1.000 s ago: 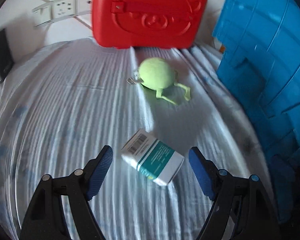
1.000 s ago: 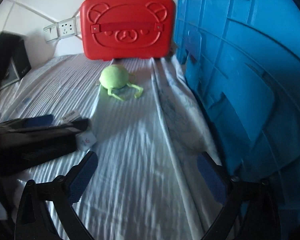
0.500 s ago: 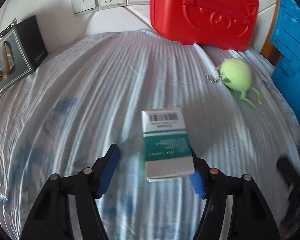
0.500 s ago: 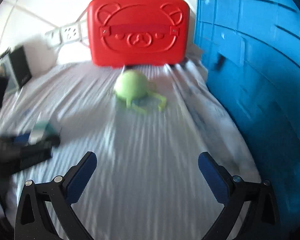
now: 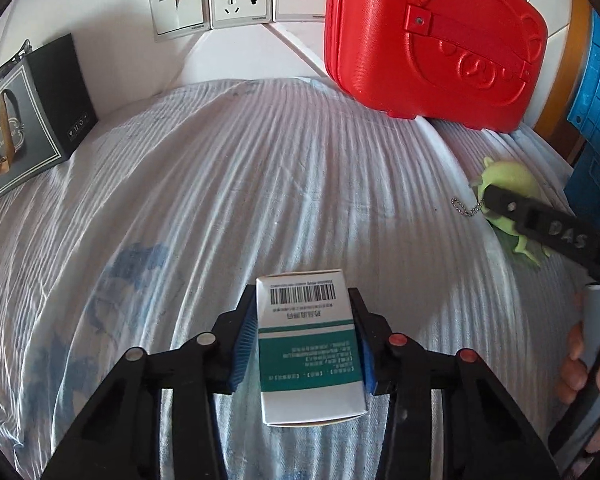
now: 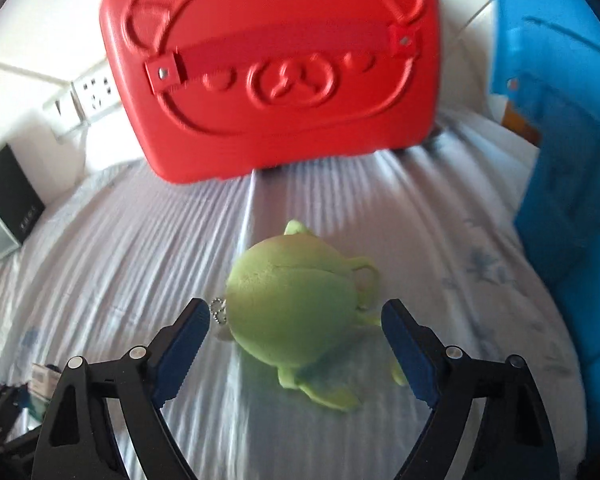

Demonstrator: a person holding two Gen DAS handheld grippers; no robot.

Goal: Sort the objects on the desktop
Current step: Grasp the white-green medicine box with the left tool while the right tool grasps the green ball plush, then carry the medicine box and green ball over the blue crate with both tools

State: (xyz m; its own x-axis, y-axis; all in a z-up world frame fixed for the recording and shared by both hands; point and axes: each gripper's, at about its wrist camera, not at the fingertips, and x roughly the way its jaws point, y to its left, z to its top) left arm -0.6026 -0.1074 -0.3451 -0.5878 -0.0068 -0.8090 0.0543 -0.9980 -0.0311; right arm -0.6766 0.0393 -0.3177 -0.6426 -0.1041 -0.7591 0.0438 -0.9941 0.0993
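Medicine box (image 5: 310,344), white with a green band, sat clamped between the blue pads (image 5: 242,346) of the left claw (image 5: 304,338), barcode end pointing away from the camera, long axis running straight out along the fingers; whether it was lifted off the striped cloth (image 5: 260,184) or resting on it could not be told. Green plush toy (image 6: 292,308) lay toward the right side of the tabletop, near the blue crate (image 6: 572,152) and in front of the red bear-face case (image 6: 276,68) standing at the back edge. Right claw (image 6: 296,344) was wide open and holding nothing, its pads flanking the toy on both sides without touching it; toy directly ahead, a little beyond the fingertips. Toy's bead chain (image 6: 218,312) sat just beside the left-hand pad. Judgement: the right claw was the nearer one to the toy, and a short advance then a squeeze across the round body looked like the coming move; the soft body should compress. Black gift bag (image 5: 24,120) stood at the back left corner, wall sockets (image 5: 238,0) above.
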